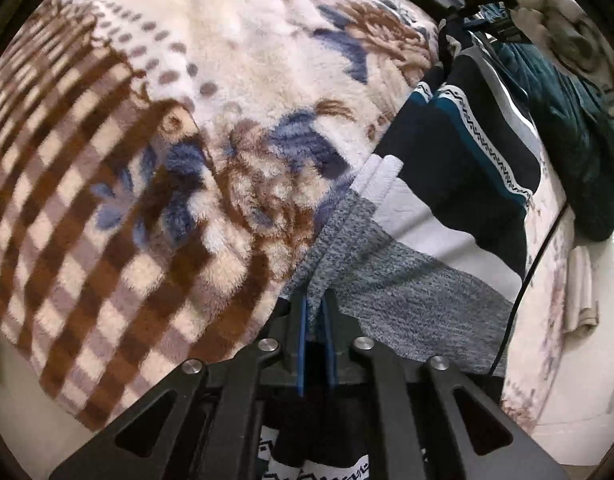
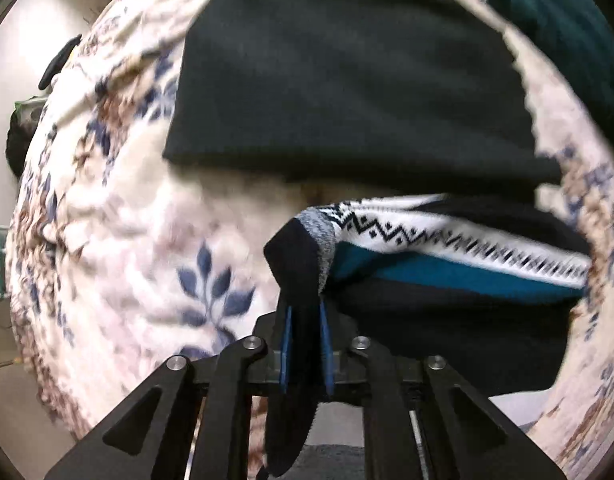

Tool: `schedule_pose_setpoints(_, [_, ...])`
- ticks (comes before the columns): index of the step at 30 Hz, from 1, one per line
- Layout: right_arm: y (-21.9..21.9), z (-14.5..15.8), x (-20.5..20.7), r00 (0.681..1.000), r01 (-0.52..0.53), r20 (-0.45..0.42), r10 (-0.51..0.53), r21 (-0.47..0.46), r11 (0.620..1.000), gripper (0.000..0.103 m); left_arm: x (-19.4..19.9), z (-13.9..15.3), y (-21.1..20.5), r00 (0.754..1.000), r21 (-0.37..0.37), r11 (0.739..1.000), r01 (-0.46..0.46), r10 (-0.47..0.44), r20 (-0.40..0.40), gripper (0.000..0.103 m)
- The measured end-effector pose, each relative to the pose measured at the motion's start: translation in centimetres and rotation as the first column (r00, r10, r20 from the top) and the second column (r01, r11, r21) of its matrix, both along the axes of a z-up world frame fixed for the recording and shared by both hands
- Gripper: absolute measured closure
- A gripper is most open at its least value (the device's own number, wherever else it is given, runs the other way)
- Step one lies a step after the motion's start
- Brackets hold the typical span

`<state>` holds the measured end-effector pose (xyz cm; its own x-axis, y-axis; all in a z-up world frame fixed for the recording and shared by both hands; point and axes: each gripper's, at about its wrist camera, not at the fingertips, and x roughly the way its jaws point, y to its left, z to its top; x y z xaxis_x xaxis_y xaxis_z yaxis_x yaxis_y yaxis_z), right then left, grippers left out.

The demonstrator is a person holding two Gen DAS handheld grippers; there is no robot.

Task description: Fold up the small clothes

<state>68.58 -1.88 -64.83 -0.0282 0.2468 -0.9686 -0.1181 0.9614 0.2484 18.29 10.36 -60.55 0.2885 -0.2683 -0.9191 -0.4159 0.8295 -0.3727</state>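
Both grippers clamp one striped sweater point(image 1: 459, 184) stretched over a floral blanket point(image 1: 211, 80), the left gripper point(image 1: 315, 304) pinching its grey hem and the right gripper point(image 2: 305, 312) its dark navy edge, beside a black garment point(image 2: 347, 80) and a teal one point(image 1: 579, 128).

A home bedroom: a bed spread with a plush fleece blanket point(image 1: 235, 80), floral in cream, brown and blue with a checked border, fills both views. Loose clothes lie on the blanket: a striped knit sweater point(image 1: 459, 152), a teal garment point(image 1: 567, 120) beyond it, a folded black garment point(image 2: 347, 72).
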Motion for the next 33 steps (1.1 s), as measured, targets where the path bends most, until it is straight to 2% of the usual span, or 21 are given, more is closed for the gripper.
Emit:
schedule_pose_setpoints(1, [-0.2,0.4,-0.5,1.000,-0.027,-0.015,0.028,0.060,0.998,0.082,-0.1,0.2,0.2,1.000,-0.023,1.000,0.000,0.000,0.005,0.094])
schedule_pose_setpoints(3, [-1.1,2.3,-2.5,0.994,-0.093,-0.036,0.099,0.151,0.984,0.050,-0.7,1.2,0.9,1.000,-0.095,0.995,-0.024,0.025,0.012,0.085])
schedule_pose_setpoints(4, [-1.8,3.3,-3.6,0.993,-0.111,-0.018,0.115,0.170,0.979,0.045,-1.2,1.7,1.4,0.999,-0.138,0.990,-0.035,0.040,0.032,0.081])
schedule_pose_setpoints(6, [-3.7,5.5,-6.8,0.989,-0.148,0.018,0.147,0.178,0.973,0.039,-1.9,2.3,1.8,0.999,-0.166,0.985,-0.040,0.045,0.029,0.064])
schedule_pose_setpoints(8, [-6.5,7.5,-11.4,0.988,-0.156,0.034,0.152,0.207,0.966,0.039,-2.7,2.8,1.7,1.000,-0.163,0.987,0.000,0.004,0.020,0.062])
schedule_pose_setpoints(10, [-9.1,7.9,-15.7,0.990,-0.135,0.001,0.139,0.229,0.964,0.039,-3.1,2.9,0.8,0.998,-0.146,0.987,0.062,-0.064,-0.006,0.062])
schedule_pose_setpoints(12, [-11.6,7.1,-20.4,0.992,-0.085,-0.066,0.105,0.254,0.963,0.039,-3.3,2.6,-0.6,0.988,-0.121,0.983,0.138,-0.145,-0.045,0.062])
schedule_pose_setpoints(14, [-13.9,5.3,-26.1,0.985,-0.054,-0.145,0.090,0.236,0.970,0.039,-3.5,2.0,-1.9,0.976,-0.105,0.974,0.199,-0.207,-0.069,0.063])
schedule_pose_setpoints(15, [-15.1,4.2,-29.2,0.981,-0.033,-0.180,0.074,0.219,0.975,0.039,-4.2,2.0,-2.5,0.971,-0.082,0.972,0.221,-0.227,-0.079,0.066])
schedule_pose_setpoints(16, [-15.8,3.3,-31.2,0.975,-0.008,-0.214,0.055,0.215,0.977,0.039,-4.6,1.9,-3.0,0.969,-0.039,0.971,0.235,-0.237,-0.073,0.076])
schedule_pose_setpoints(17, [-16.7,2.0,-33.5,0.966,0.021,-0.256,0.034,0.208,0.978,0.039,-4.5,1.7,-3.3,0.967,-0.016,0.970,0.242,-0.243,-0.074,0.098])
schedule_pose_setpoints(20, [-18.9,-1.4,-39.9,0.938,0.112,-0.345,-0.038,0.197,0.974,0.039,-5.4,2.6,-4.0,0.970,0.054,0.969,0.241,-0.239,-0.047,0.098])
schedule_pose_setpoints(22, [-19.7,-2.6,-43.2,0.931,0.150,-0.359,-0.071,0.197,0.969,0.039,-5.6,3.4,-4.2,0.973,0.088,0.970,0.229,-0.226,-0.039,0.098])
schedule_pose_setpoints(24, [-20.1,-3.3,-46.0,0.930,0.194,-0.353,-0.106,0.224,0.955,0.039,-5.8,4.2,-3.9,0.977,0.090,0.973,0.213,-0.212,-0.026,0.098])
schedule_pose_setpoints(28, [-20.1,-4.4,-49.5,0.917,0.275,-0.356,-0.179,0.239,0.931,0.039,-6.8,6.1,-2.8,0.968,0.134,0.959,0.250,-0.252,-0.001,0.098])
schedule_pose_setpoints(30, [-19.9,-4.7,-50.7,0.914,0.290,-0.356,-0.195,0.235,0.928,0.039,-6.1,5.6,-2.4,0.966,0.143,0.955,0.259,-0.260,-0.011,0.098])
schedule_pose_setpoints(33, [-20.2,-4.7,-51.7,0.903,0.343,-0.354,-0.246,0.246,0.907,0.039,-5.9,4.7,-1.4,0.964,0.113,0.958,0.264,-0.263,-0.022,0.098])
